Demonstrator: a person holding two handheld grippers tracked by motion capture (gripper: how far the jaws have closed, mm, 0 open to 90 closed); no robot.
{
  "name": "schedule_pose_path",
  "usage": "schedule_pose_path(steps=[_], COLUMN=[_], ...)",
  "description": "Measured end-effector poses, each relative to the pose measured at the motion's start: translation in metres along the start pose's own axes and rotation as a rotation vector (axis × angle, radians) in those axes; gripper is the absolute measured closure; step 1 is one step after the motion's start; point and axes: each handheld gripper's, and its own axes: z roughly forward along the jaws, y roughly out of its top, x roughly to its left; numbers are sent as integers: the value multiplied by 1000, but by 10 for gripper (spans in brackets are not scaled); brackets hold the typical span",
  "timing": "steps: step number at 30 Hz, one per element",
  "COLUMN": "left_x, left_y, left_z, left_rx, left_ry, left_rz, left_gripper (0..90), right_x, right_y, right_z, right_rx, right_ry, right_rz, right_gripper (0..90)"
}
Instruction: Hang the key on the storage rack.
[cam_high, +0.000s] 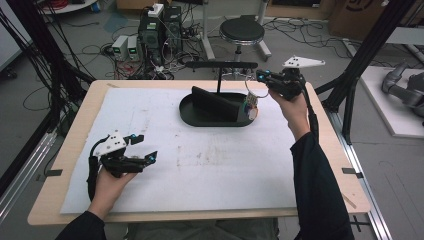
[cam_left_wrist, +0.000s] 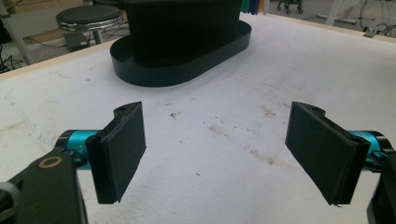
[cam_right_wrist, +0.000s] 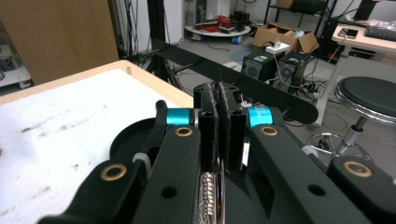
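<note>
A black oval tray (cam_high: 189, 114) lies at the back middle of the white mat, with a dark wedge-shaped block (cam_high: 212, 104) in it and a thin post carrying a black crossbar (cam_high: 222, 64). My right gripper (cam_high: 264, 76) hovers just right of the bar's end, shut on a key ring (cam_high: 251, 89). Small tags (cam_high: 251, 106) dangle from the ring over the tray's right end. In the right gripper view the pads are pressed together (cam_right_wrist: 223, 121) with a beaded chain (cam_right_wrist: 208, 198) below them and the crossbar (cam_right_wrist: 261, 88) beyond. My left gripper (cam_high: 146, 147) (cam_left_wrist: 219, 154) rests open at the front left, nothing between its pads.
The mat (cam_high: 200, 165) covers a wooden table (cam_high: 75, 125). A round stool (cam_high: 242, 31), computers (cam_high: 155, 30) and tangled cables stand on the floor behind the table. Black frame posts (cam_high: 360, 60) rise at both sides.
</note>
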Motion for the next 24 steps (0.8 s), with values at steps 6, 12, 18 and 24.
schedule_pose_path(steps=[6,12,18,24], left_x=[0,1,0,0], left_y=[-1,-3,-6,-8], left_z=[0,-2,-6,-12], left_rx=[5,7,10,8], left_ry=[-2,1,13,27], left_rz=[-1,-6,-13,-18], left_gripper=[201,201,201,201], right_x=[-7,-12,-23,-33], right_y=[3,-1,-8,-15], right_z=[15,26,36,42], right_rx=[19,21,33,17], right_ry=[-5,-20,-50,-57], right_rz=[9,15,42,69], right_gripper=[878,878,878,878])
